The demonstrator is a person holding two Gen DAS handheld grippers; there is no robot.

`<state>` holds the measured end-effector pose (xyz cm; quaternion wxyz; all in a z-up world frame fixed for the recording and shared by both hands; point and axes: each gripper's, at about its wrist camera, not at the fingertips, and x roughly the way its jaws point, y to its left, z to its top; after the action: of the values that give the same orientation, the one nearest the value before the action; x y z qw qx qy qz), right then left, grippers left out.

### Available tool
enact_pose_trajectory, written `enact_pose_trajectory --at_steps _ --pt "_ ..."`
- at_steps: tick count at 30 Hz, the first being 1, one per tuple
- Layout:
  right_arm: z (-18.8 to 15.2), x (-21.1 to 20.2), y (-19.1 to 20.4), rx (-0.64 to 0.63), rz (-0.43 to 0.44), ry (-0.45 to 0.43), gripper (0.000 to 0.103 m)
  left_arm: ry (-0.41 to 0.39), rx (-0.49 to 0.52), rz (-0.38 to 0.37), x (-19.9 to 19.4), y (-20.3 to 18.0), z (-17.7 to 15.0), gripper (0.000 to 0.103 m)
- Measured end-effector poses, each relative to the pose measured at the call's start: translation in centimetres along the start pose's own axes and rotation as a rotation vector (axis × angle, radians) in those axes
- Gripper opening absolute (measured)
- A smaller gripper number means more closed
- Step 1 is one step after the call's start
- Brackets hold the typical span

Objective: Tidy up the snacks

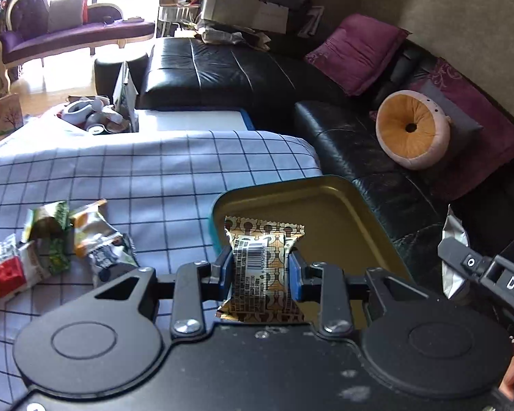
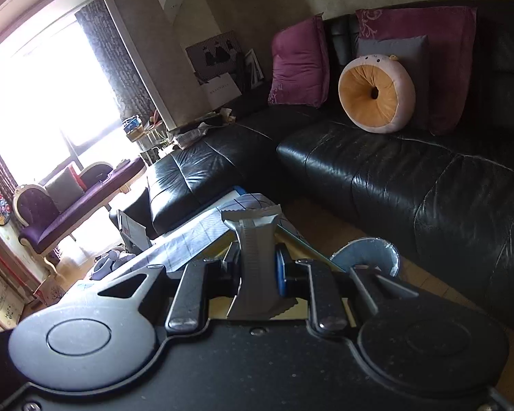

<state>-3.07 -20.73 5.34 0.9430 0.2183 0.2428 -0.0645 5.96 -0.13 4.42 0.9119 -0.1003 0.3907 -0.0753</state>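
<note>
On the left edge of the checked cloth (image 1: 147, 171) I see the loose pile of snack packets (image 1: 51, 239), well apart from the tin tray (image 1: 325, 185), which sits at the cloth's right corner, nearest the black sofa (image 1: 342, 144).

My left gripper (image 1: 261, 267) is clamped on a gold patterned packet (image 1: 262, 239), blue pads pressing its two long sides at mid-length. The packet hangs over the near part of the tray. Its long axis runs away from me along the fingers; the far crimped end points toward the tray's far rim, and the barcode side faces up.

To do this drop well, I judge I should bring the packet low, keep that long axis parallel to the tray's side wall, and let go only when the far end is near the floor of the tray, so it lies flat and leaves room beside it.

Further right, my right gripper (image 2: 257, 270) is closed on a silver packet (image 2: 253, 257), which I also see at the right edge of the left wrist view. Its long axis also runs along the fingers, the crimped end pointing forward toward the cloth. It seems to be above the tray's right rim, though I cannot tell how high. I would hold it clear until the left hand is out, since the two grippers are close.
</note>
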Motion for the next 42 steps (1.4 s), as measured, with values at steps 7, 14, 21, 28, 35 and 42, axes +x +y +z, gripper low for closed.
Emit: enact_pose_trajectory --at_steps 7,14,21,28,35,42 --pt "-0.1 0.5 -0.7 -0.005 0.007 0.040 0.028 0.018 0.015 -0.065 0.9 -1.7 -0.3 0.032" --pt "-0.1 0.5 -0.8 -0.012 0.032 0.083 0.032 0.017 0.036 -0.079 1.8 -3.0 -0.8 0.034" --pt "-0.4 0.1 -0.4 -0.030 0.036 0.076 0.037 0.014 0.033 -0.066 1.8 -2.9 -0.9 0.036" --pt "-0.5 0.4 -0.7 -0.008 0.025 0.084 0.037 0.017 0.016 -0.028 1.5 -2.3 -0.6 0.037" --pt "-0.4 0.4 -0.7 0.015 0.017 0.086 0.037 0.007 0.003 0.051 1.1 -1.6 -0.4 0.041" --pt "-0.7 0.7 0.1 0.016 0.019 0.097 0.037 -0.017 -0.029 0.106 0.2 0.7 0.2 0.041"
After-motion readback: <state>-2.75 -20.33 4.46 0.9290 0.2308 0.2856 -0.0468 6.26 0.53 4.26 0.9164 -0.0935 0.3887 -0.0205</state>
